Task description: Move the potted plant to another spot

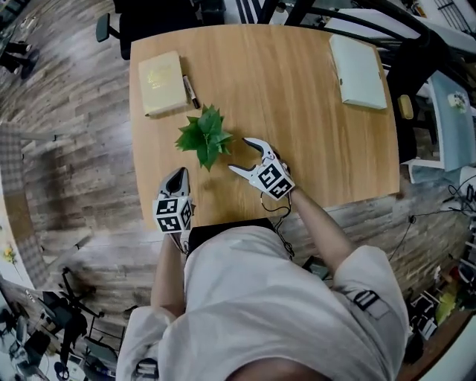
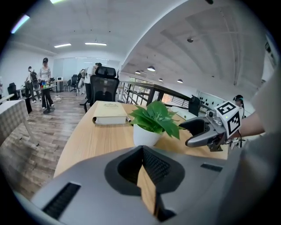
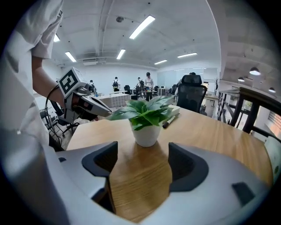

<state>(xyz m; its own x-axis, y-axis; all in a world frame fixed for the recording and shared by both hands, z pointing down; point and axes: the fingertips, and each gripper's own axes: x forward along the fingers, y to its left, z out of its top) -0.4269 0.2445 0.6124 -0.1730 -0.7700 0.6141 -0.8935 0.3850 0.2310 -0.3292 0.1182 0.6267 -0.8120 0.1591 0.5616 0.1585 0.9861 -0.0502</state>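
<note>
A small potted plant (image 1: 204,138) with green leaves and a white pot (image 3: 146,134) stands upright on the wooden table (image 1: 312,141), near its front left. My right gripper (image 1: 239,156) is open just to the right of the plant; in the right gripper view (image 3: 142,151) the pot stands ahead of the jaws, not between them. My left gripper (image 1: 181,174) hovers at the table's front edge, short of the plant, with its jaws (image 2: 142,149) together and nothing held. From the left gripper view, the right gripper (image 2: 186,134) reaches in beside the leaves (image 2: 156,116).
A cream book (image 1: 162,82) and a black marker (image 1: 191,91) lie at the back left behind the plant. A white notebook (image 1: 358,71) lies at the back right. An office chair (image 1: 141,22) stands behind the table. Several people stand far off (image 2: 45,83).
</note>
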